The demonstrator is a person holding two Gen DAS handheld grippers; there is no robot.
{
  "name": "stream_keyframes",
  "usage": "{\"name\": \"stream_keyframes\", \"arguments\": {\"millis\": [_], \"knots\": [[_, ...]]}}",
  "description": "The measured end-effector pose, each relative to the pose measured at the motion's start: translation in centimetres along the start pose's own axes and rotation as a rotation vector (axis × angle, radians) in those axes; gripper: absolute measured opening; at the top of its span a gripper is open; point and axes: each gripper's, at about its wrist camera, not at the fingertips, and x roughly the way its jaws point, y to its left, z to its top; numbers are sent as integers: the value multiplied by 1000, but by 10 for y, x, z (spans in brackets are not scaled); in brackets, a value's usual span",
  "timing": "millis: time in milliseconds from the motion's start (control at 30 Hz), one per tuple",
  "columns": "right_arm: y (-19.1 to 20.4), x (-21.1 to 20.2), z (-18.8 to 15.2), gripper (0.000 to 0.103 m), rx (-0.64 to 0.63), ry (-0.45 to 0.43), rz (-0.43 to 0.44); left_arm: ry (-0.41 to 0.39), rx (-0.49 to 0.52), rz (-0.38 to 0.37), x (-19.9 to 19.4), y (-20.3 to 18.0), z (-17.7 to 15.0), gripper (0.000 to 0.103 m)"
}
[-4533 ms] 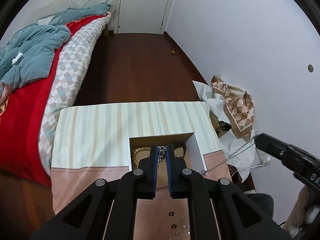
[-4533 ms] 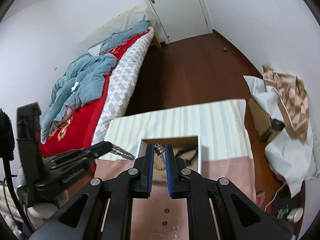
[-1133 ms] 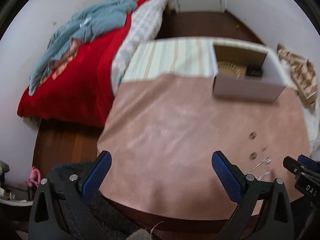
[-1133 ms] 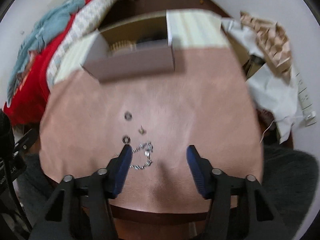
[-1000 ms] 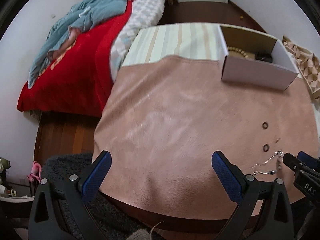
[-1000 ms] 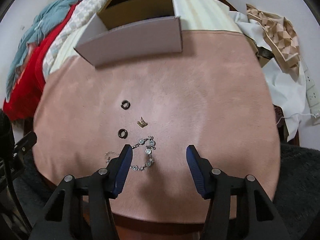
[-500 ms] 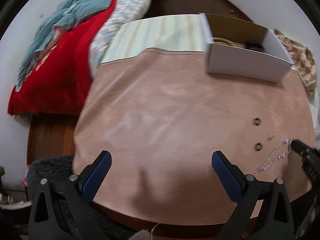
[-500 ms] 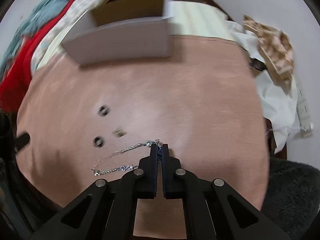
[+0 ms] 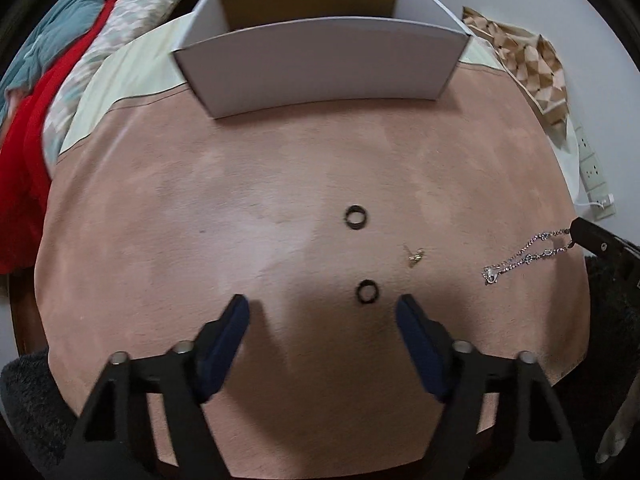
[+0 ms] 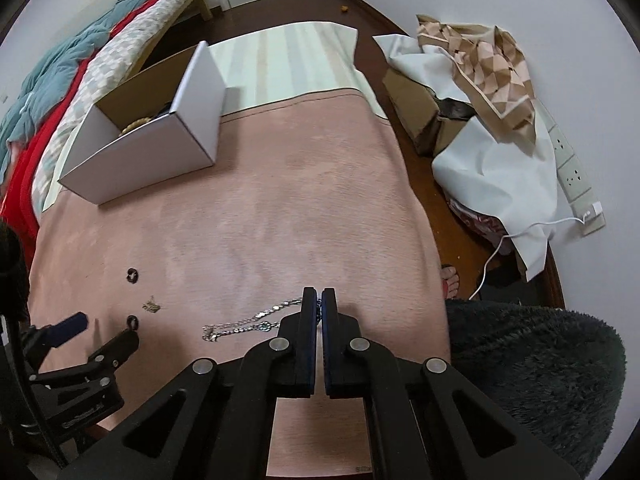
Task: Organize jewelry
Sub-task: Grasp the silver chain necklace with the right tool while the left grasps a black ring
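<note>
Silver chain (image 10: pixel 244 323): light, limp, trails; pinched at one end by right gripper (image 10: pixel 319 300)
Black ring (image 9: pixel 368 291): small, stiff; left gripper (image 9: pixel 322 320) closing, nothing held

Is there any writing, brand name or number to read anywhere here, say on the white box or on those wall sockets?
No text can be read in either view.
White box: its walls are blank, with no label or print.
Power strip: only the socket holes show, and any marking is too small to read.
Patterned cloth: geometric shapes only, no letters.
</note>
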Motion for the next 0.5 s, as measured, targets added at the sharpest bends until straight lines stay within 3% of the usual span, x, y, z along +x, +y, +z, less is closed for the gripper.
{"name": "stream_keyframes", "arguments": {"millis": [133,200,300,500], "knots": [[-7,2,0,2,16,3,2,-14,37,-7,1,-10,3,42],[-10,3,0,2,22,3,1,-18,50,-10,1,-10,5,24],[-11,4,2,2,28,0,4,-21,66,-17,1,-14,7,10],[-5,-7,6,2,19,-20,27,-46,76,-25,-3,-16,7,10]]}}
